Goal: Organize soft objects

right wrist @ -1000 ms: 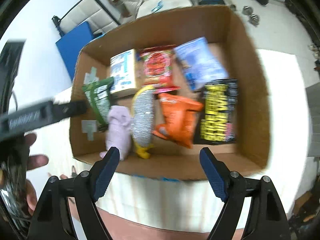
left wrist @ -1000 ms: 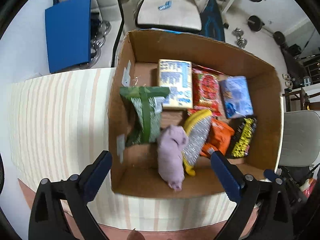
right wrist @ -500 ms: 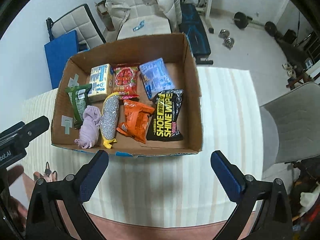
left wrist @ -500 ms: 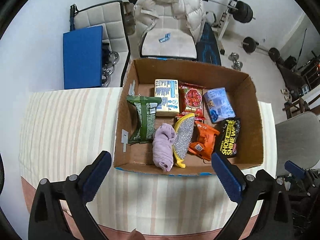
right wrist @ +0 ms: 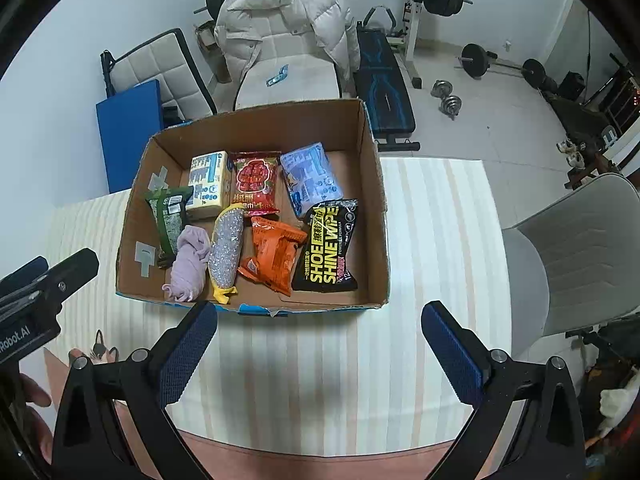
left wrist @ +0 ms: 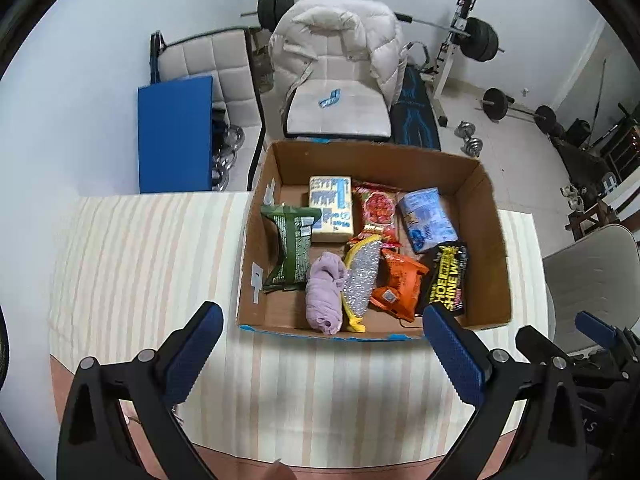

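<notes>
Both tongs hang wide and empty over the worktop (right wrist: 420, 240), the left tongs (left wrist: 320, 350) and right tongs (right wrist: 318, 346) short of the box (right wrist: 378, 200). The lilac cloth (right wrist: 188, 262) inside looks light and limp; pinching its bunched middle should work.

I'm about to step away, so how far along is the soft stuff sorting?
Looks done: the purple cloth, sponge and packets lie inside the cardboard box. In hand: nothing; the left tongs and right tongs are open over the striped tablecloth. Left: nothing visible outside the box.
</notes>
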`<state>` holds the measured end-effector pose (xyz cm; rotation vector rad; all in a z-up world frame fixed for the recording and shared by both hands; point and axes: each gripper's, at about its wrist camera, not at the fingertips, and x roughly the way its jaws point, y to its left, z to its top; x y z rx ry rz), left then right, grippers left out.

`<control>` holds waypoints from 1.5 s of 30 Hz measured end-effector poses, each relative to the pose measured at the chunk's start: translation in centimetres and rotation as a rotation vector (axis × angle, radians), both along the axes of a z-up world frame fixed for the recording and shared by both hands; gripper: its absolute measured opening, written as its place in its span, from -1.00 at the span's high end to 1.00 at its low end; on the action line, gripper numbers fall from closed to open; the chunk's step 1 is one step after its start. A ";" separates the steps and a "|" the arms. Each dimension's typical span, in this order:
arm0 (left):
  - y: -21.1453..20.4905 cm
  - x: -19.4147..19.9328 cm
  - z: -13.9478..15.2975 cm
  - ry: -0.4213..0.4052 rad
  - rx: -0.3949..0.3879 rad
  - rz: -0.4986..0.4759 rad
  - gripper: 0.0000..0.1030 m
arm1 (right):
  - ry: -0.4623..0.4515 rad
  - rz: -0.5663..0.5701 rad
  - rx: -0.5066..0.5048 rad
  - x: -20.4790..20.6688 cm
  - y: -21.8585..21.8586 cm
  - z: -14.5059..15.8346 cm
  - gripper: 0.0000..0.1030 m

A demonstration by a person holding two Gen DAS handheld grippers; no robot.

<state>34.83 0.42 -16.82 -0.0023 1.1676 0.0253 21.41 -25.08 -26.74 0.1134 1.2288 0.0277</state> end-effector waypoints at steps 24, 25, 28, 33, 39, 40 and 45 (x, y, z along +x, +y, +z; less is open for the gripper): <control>-2.4 -14.9 13.6 -0.178 -0.008 -0.045 -0.99 | -0.258 0.028 0.032 -16.2 -3.1 17.2 -1.00; -2.5 -15.3 13.9 -0.181 -0.010 -0.047 -0.99 | -0.264 0.030 0.027 -16.5 -3.1 17.6 -1.00; -2.8 -16.4 14.6 -0.183 -0.004 -0.051 -0.99 | -0.270 0.041 0.031 -17.8 -3.4 18.8 -1.00; -3.1 -18.0 15.6 -0.196 -0.018 -0.040 -0.99 | -0.278 0.043 0.009 -19.4 -3.8 20.0 -1.00; -3.4 -18.6 16.2 -0.214 -0.020 -0.031 -0.99 | -0.276 0.051 0.003 -20.9 -3.9 20.4 -1.00; -3.4 -18.7 16.2 -0.216 -0.024 -0.029 -0.99 | -0.276 0.049 0.000 -20.9 -3.9 20.4 -1.00; -3.1 -18.0 16.0 -0.223 -0.068 -0.030 -0.99 | -0.284 0.004 -0.024 -20.5 -4.4 19.9 -1.00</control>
